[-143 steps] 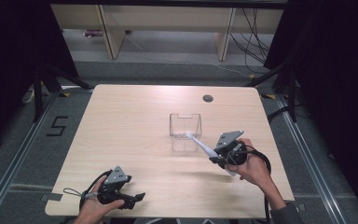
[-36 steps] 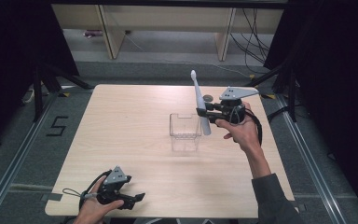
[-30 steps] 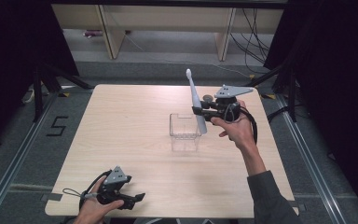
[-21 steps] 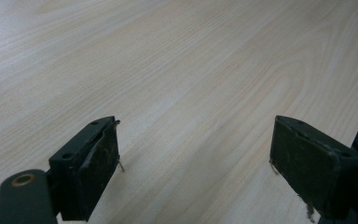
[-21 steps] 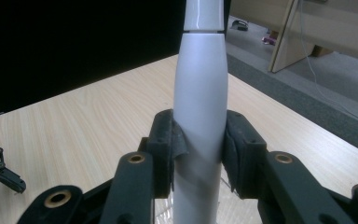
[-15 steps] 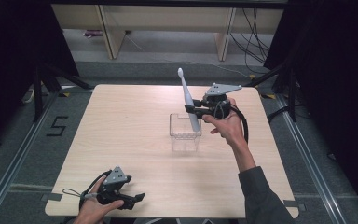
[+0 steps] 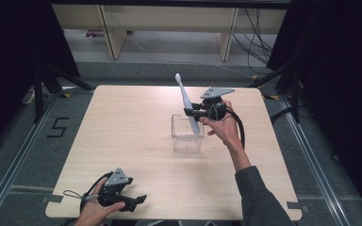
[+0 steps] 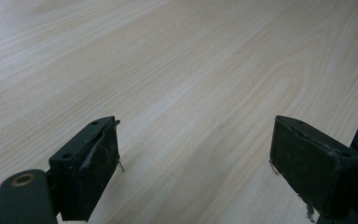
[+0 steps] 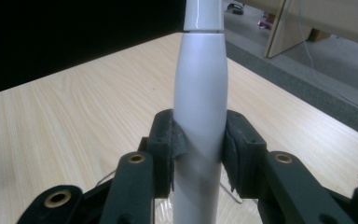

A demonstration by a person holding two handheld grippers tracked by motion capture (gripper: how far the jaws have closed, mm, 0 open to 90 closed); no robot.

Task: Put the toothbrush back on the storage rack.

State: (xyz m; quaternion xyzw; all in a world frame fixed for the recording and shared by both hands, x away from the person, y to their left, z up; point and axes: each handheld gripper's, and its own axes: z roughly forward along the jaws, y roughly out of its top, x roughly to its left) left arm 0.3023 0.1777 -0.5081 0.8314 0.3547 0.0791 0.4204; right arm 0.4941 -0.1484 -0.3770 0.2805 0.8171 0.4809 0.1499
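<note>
In the high view we see the right tool (image 7: 192,113) right of the frame's centre, held by a hand (image 7: 222,126) whose sleeve comes up from the lower right. It pinches a white toothbrush (image 7: 187,103) around the handle. The toothbrush stands nearly upright, tilted a little so its head leans toward the upper left, and its lower end dips into a clear box (image 7: 187,134) at the middle of the tabletop (image 7: 122,122). Whether that end touches the bottom of the box, we cannot tell. The left tool (image 7: 134,201) sits at the lower left of the frame, near the front edge of the tabletop, held by the other hand (image 7: 94,212), well apart from the box. On the floor at the left, a mark shaped like a 5 (image 7: 57,127) lies beside the tabletop. In the left gripper view we see the left tool (image 8: 196,163) with its jaws spread wide, one at the lower left and one at the lower right of the frame, with bare wood grain of the tabletop (image 8: 177,70) between them. In the right gripper view the right tool (image 9: 199,149) has its pads pressed on either side of the toothbrush (image 9: 200,88), whose thick white handle rises through the middle of the frame and narrows at a seam near the top edge. Behind it the tabletop (image 9: 74,116) stretches away, with grey floor at the upper right.
</note>
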